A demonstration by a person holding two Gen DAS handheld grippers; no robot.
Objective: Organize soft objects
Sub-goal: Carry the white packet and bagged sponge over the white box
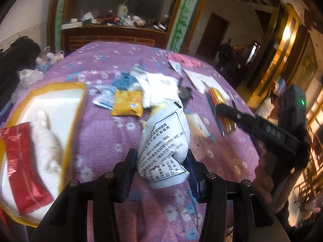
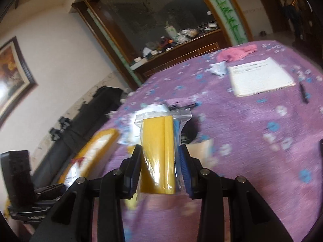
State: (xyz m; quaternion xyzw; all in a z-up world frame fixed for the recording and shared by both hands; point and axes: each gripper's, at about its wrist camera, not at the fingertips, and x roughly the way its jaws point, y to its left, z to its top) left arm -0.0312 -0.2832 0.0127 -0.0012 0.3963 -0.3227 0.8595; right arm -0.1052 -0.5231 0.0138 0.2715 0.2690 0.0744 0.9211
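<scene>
My left gripper (image 1: 161, 161) is shut on a white printed sachet (image 1: 165, 141), which hangs crumpled above the purple flowered tablecloth (image 1: 105, 133). To its left lies a yellow-rimmed white tray (image 1: 60, 88) with a red packet (image 1: 24, 165) and a white soft bundle (image 1: 46, 137) in it. A heap of packets, one of them a yellow packet (image 1: 127, 102), sits further back. My right gripper (image 2: 159, 155) is shut on a clear zip bag (image 2: 161, 151) with yellow and blue contents, lifted off the cloth. The tray (image 2: 97, 147) shows to its left.
A pink cloth (image 2: 236, 52), a white paper pad (image 2: 260, 78) and a black pen (image 2: 303, 92) lie on the far side of the table. A wooden cabinet (image 1: 113, 34) with clutter stands behind. Plastic bags (image 1: 46, 58) sit at the left edge.
</scene>
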